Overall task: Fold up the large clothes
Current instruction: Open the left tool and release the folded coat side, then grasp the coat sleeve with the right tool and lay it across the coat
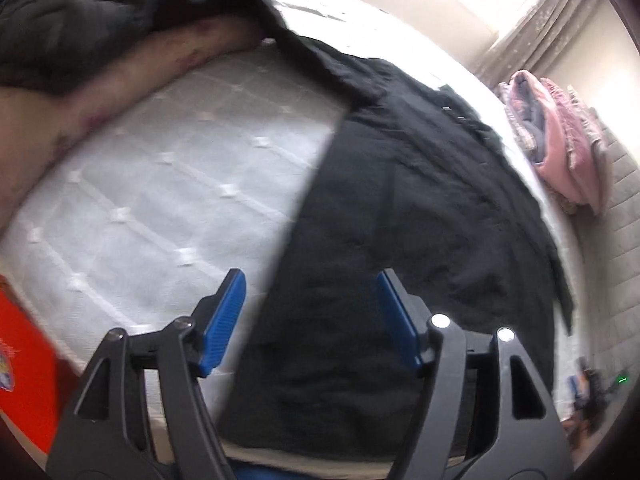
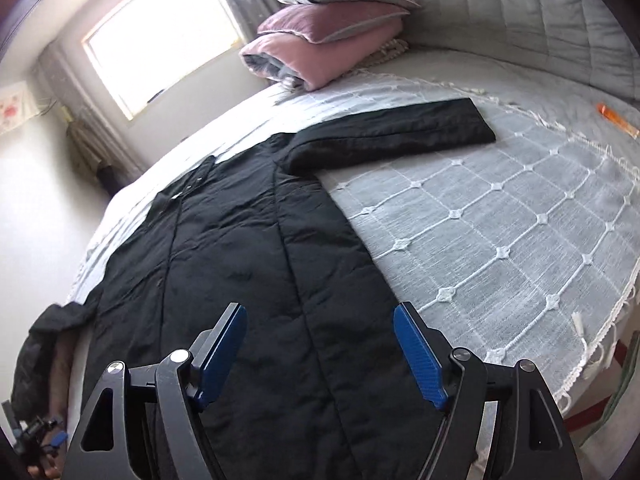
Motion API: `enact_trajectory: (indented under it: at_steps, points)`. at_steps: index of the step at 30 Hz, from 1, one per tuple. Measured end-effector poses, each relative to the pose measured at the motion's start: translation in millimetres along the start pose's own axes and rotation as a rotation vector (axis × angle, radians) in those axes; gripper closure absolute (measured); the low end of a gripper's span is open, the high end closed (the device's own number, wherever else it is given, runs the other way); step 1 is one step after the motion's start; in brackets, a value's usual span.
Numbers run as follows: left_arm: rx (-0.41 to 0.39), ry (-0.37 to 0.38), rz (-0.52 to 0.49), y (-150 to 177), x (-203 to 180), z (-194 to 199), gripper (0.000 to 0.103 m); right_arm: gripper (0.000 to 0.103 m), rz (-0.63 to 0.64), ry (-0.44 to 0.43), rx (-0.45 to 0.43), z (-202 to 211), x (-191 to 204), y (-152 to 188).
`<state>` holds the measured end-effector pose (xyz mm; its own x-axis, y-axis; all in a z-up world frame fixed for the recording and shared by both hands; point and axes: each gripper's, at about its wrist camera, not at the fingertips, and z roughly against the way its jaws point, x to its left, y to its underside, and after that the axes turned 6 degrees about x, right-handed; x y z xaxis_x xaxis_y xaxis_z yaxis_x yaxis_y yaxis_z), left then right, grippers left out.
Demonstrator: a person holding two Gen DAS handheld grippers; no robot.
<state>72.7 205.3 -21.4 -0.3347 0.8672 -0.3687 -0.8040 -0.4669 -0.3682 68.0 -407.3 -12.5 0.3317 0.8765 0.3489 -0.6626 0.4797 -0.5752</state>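
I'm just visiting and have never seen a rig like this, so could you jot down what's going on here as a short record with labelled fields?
Setting: bed with white lattice-pattern cover
Garment: long black coat spread flat on the bed
Sleeve: one sleeve stretched out sideways across the cover
Left tongs: open, holding nothing, above the coat's edge
Right tongs: open, holding nothing, above the coat's lower part
Also on bed: pink pillows and folded quilt, small orange item
Folding: not yet started
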Motion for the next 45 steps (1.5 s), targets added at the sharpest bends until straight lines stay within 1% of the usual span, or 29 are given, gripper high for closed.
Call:
enact_trajectory:
  at_steps: [3, 4, 6, 8, 9, 10, 11, 12, 14, 17, 18, 21, 22, 24, 25, 26, 28, 29, 30, 31, 33, 34, 37, 38, 40, 42, 43, 45]
  points:
    - [0.019, 0.014, -0.016, -13.2, -38.2, -14.7, 0.034, 0.026, -0.029, 0.012, 0.013, -11.1, -1.9, -7.9]
    - [0.022, 0.015, -0.034, -16.6, -53.3, -20.8, 0.034, 0.026, -0.039, 0.003, 0.02, -15.2, -2.5, -11.4]
    - [0.064, 0.023, -0.076, -24.5, -88.7, -40.3, 0.034, 0.026, -0.06, -0.03, 0.037, -26.2, -4.8, -22.8]
    - [0.097, 0.047, -0.088, -29.7, -114.3, -56.2, 0.034, 0.026, -0.088, -0.044, 0.044, -35.2, -10.7, -32.9]
    - [0.1, 0.069, -0.101, -33.5, -131.0, -64.7, 0.034, 0.026, -0.12, -0.055, 0.05, -43.4, -18.0, -41.6]
    - [0.095, 0.076, -0.122, -35.4, -145.6, -70.5, 0.034, 0.026, -0.152, -0.064, 0.058, -50.7, -25.3, -48.8]
    - [0.09, 0.072, -0.144, -37.1, -156.8, -75.8, 0.034, 0.026, -0.178, -0.069, 0.065, -57.2, -32.0, -55.4]
    - [0.091, 0.054, -0.179, -40.0, -171.8, -85.6, 0.034, 0.026, -0.205, -0.074, 0.071, -64.5, -39.9, -63.0]
    - [0.094, 0.01, -0.217, -43.8, -189.6, -102.6, 0.034, 0.026, -0.256, -0.068, 0.075, -79.8, -58.1, -81.3]
    - [0.059, -0.047, -0.23, -44.9, -197.7, -121.3, 0.034, 0.026, -0.354, -0.065, 0.073, -100.9, -90.6, -111.8]
    - [0.062, -0.059, -0.238, -44.1, -195.1, -127.7, 0.034, 0.026, -0.401, -0.07, 0.071, -109.9, -105.1, -124.6]
    - [0.13, -0.061, -0.225, -44.9, -180.5, -147.1, 0.034, 0.026, -0.501, -0.065, 0.06, -131.7, -138.0, -154.8]
    - [0.13, -0.056, -0.2, -46.7, -173.3, -150.4, 0.034, 0.026, -0.523, -0.069, 0.057, -137.6, -145.9, -161.5]
    - [0.106, -0.05, -0.171, -48.7, -169.4, -151.1, 0.034, 0.026, -0.608, -0.076, 0.038, -153.7, -168.4, -176.3]
    - [0.1, -0.049, -0.165, -49.1, -168.8, -151.6, 0.034, 0.027, -0.643, -0.086, 0.006, -157.8, -176.7, -182.2]
    - [0.099, -0.054, -0.171, -48.7, -170.6, -152.6, 0.034, 0.027, -0.664, -0.071, -0.026, -160.0, -182.2, -190.3]
    - [0.088, -0.06, -0.198, -45.3, -175.9, -154.2, 0.034, 0.029, -0.658, -0.031, -0.041, -163.3, -186.2, -204.2]
    - [0.084, -0.068, -0.219, -42.5, -179.5, -155.2, 0.034, 0.031, -0.655, -0.013, -0.041, -167.9, -188.6, -213.3]
    - [0.082, -0.078, -0.234, -41.0, -181.7, -156.5, 0.034, 0.043, -0.658, -0.007, -0.046, -169.4, -189.9, -216.3]
    - [0.077, -0.096, -0.257, -37.8, -184.6, -157.4, 0.034, 0.067, -0.674, 0.014, -0.061, -171.5, -194.3, -221.1]
    - [0.069, -0.115, -0.279, -35.5, -187.4, -159.0, 0.034, 0.09, -0.69, 0.061, -0.061, -178.2, -197.7, -223.1]
    - [0.069, -0.119, -0.283, -36.9, -189.3, -160.4, 0.034, 0.093, -0.675, 0.084, -0.051, -181.2, -197.9, -225.5]
    - [0.068, -0.111, -0.281, -35.6, -188.5, -159.6, 0.034, 0.095, -0.586, 0.174, -0.046, -173.5, -184.6, -238.0]
    - [0.07, -0.107, -0.279, -35.4, -188.5, -159.2, 0.034, 0.095, -0.559, 0.207, -0.066, -164.1, -180.0, -245.2]
    - [0.073, -0.103, -0.279, -36.4, -188.6, -159.6, 0.034, 0.095, -0.527, 0.236, -0.11, -149.5, -173.2, -255.3]
    - [0.075, -0.1, -0.278, -37.0, -189.3, -160.6, 0.034, 0.095, -0.484, 0.283, -0.119, -144.9, -159.3, -264.0]
    - [0.082, -0.088, -0.275, -38.0, -187.4, -159.8, 0.034, 0.095, -0.462, 0.312, -0.123, -143.9, -151.3, -266.7]
    - [0.089, -0.067, -0.255, -39.7, -182.7, -157.4, 0.034, 0.095, -0.426, 0.341, -0.145, -139.5, -135.9, -269.6]
